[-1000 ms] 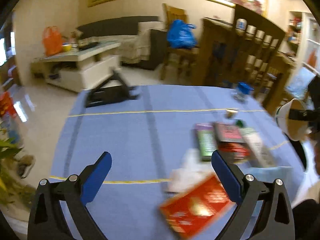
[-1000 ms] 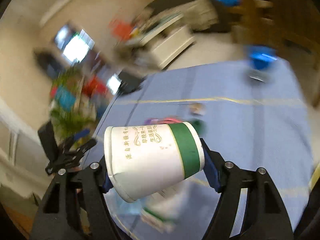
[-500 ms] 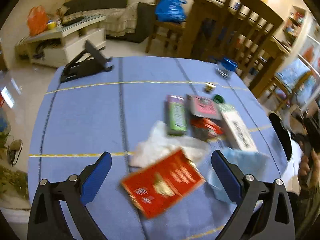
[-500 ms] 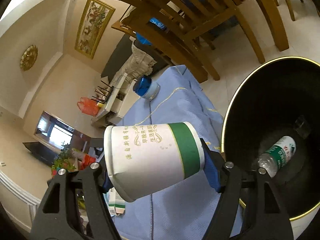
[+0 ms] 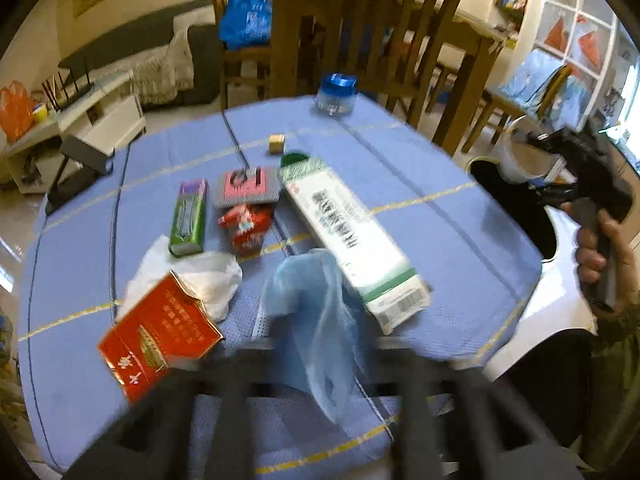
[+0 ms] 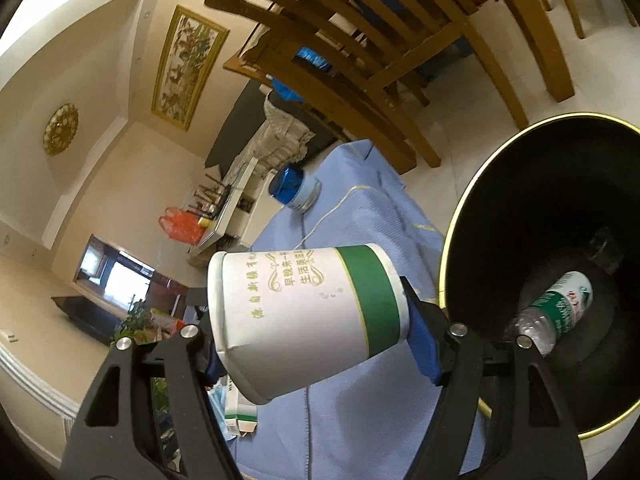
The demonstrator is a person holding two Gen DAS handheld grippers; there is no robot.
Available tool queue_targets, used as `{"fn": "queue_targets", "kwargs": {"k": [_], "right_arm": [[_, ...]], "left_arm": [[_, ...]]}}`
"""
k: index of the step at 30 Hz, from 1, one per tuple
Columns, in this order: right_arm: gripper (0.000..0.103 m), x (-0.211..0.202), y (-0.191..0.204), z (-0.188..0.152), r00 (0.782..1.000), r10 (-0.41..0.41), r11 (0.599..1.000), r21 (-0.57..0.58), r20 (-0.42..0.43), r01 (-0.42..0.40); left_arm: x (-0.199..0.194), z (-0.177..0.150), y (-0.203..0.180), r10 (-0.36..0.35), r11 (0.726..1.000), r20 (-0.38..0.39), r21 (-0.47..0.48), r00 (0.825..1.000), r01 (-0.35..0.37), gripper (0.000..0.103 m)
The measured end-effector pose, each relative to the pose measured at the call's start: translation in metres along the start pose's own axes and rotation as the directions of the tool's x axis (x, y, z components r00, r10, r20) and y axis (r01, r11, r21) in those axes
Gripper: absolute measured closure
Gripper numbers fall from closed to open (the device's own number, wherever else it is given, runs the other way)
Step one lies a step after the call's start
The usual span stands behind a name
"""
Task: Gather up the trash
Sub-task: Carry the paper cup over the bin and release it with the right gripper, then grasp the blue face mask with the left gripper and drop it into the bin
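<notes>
My right hand-held gripper (image 6: 316, 344) clamps a white paper cup with a green band (image 6: 304, 316) beside the black gold-rimmed bin (image 6: 452, 240). My left hand-held gripper (image 5: 316, 364) – blurred – has snapped shut around the crumpled pale-blue plastic bag (image 5: 316, 312) on the blue-clothed counter (image 5: 440, 216).

Bright daylight indoors; left wrist view motion-blurred (worst at its bottom edge), right wrist view sharp. Heavy fisheye bend, dark vignette at corners.
</notes>
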State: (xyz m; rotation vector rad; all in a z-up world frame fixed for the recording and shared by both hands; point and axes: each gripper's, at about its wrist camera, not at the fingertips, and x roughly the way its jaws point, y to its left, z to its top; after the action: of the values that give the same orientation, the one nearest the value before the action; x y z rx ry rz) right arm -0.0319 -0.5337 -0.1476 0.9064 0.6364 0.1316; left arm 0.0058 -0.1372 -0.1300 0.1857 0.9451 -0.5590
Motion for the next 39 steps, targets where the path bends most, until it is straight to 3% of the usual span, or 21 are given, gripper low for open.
{"fn": "queue_targets", "kwargs": {"k": [5, 7, 12, 18, 19, 20, 24, 28, 34, 36, 39], "right_arm": [[0.033, -0.022, -0.01, 0.005, 0.992, -0.087, 0.996, 0.004, 0.088, 0.086], [0.033, -0.034, -0.014, 0.007, 0.978, -0.152, 0.988, 0.013, 0.142, 0.151], [0.033, -0.057, -0.02, 0.01, 0.891, -0.377, 0.924, 0.029, 0.254, 0.382], [0.031, -0.041, -0.051, 0.012, 0.822, -0.548, 0.837, 0.084, 0.159, 0.541], [0.022, -0.04, -0.055, 0.014, 0.814, -0.565, 0.825, 0.099, 0.139, 0.556], [0.011, -0.039, -0.061, 0.014, 0.807, -0.578, 0.815, 0.12, 0.121, 0.566], [0.005, -0.061, -0.062, 0.013, 0.773, -0.605, 0.796, 0.168, 0.19, 0.582], [0.005, -0.082, -0.061, 0.008, 0.767, -0.587, 0.809, 0.218, 0.26, 0.546], [0.005, -0.124, -0.068, -0.001, 0.725, -0.578, 0.815, 0.322, 0.375, 0.482], [0.005, -0.137, -0.074, -0.003, 0.708, -0.583, 0.81, 0.355, 0.399, 0.466], [0.005, -0.154, -0.082, -0.005, 0.699, -0.578, 0.812, 0.388, 0.422, 0.437]], "left_arm": [[-0.004, 0.003, 0.013, 0.056, 0.997, 0.023, -0.055, 0.998, -0.055, 0.099], [-0.012, 0.011, 0.014, 0.09, 0.994, 0.048, -0.062, 0.995, -0.087, 0.099], [-0.036, 0.043, 0.001, 0.103, 0.994, 0.142, -0.047, 0.985, -0.097, 0.099], [-0.05, 0.08, -0.034, 0.057, 0.998, 0.23, 0.019, 0.972, -0.063, 0.099], [-0.05, 0.083, -0.038, 0.042, 0.999, 0.234, 0.023, 0.971, -0.049, 0.099], [-0.05, 0.086, -0.041, 0.019, 0.999, 0.237, 0.026, 0.971, -0.026, 0.099], [-0.042, 0.1, -0.058, -0.087, 0.996, 0.217, 0.044, 0.972, 0.079, 0.099], [-0.027, 0.117, -0.091, -0.153, 0.986, 0.186, 0.089, 0.971, 0.138, 0.099], [0.021, 0.145, -0.179, -0.26, 0.951, 0.104, 0.197, 0.96, 0.237, 0.099], [0.037, 0.148, -0.209, -0.262, 0.942, 0.087, 0.241, 0.961, 0.235, 0.099], [0.063, 0.151, -0.257, -0.23, 0.924, 0.091, 0.333, 0.969, 0.188, 0.098]]}}
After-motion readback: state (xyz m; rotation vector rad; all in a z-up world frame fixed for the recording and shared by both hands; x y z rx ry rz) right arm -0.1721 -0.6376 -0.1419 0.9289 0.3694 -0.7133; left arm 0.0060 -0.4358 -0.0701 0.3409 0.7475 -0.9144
